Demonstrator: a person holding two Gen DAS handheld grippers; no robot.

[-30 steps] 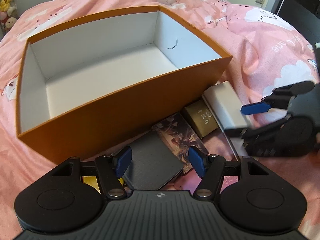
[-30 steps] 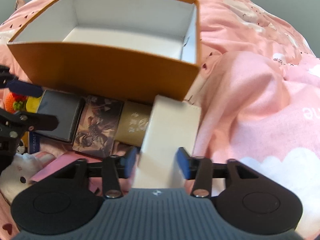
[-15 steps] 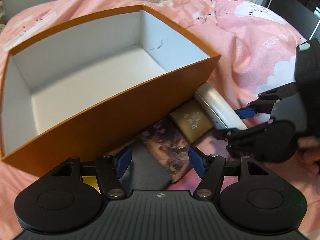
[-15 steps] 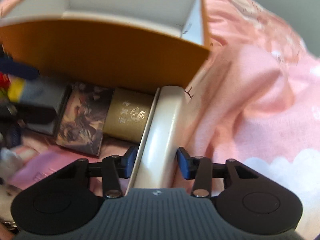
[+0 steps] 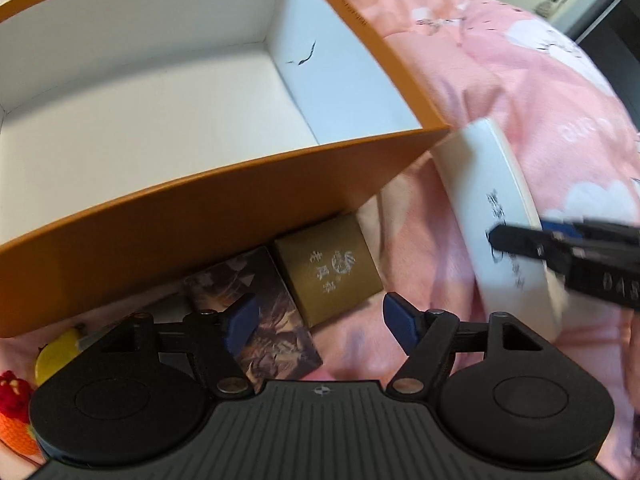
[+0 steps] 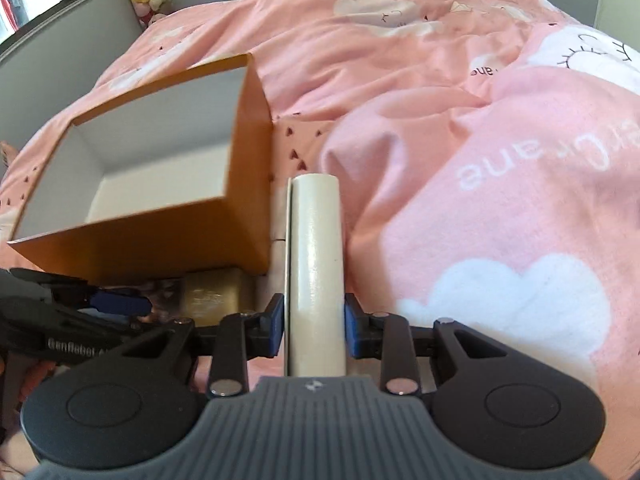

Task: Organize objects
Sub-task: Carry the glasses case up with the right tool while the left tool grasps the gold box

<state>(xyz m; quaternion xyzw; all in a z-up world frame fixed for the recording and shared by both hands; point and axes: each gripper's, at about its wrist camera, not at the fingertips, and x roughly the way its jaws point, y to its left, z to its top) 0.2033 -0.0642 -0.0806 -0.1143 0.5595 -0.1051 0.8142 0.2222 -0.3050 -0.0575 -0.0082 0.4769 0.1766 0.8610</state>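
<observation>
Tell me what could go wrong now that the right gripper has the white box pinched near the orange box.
The right gripper clamps the white box only near its close end, so the long free end may sag or twist out. That free end sits right by the corner of the orange box and could knock its wall when lifted over. The left gripper, open above the gold box, is close by; the two tools might collide.

The left black plastic two-finger gripper (image 5: 320, 322) has royal-blue fingertip pads (image 5: 241, 322), silver pivot screws, two round embossed discs and a ribbed dark-grey housing with a small cross emblem; the right matching black gripper (image 6: 314, 328) shows identical blue pads (image 6: 353, 332); white lettering, partly legible, marks one arm.
</observation>
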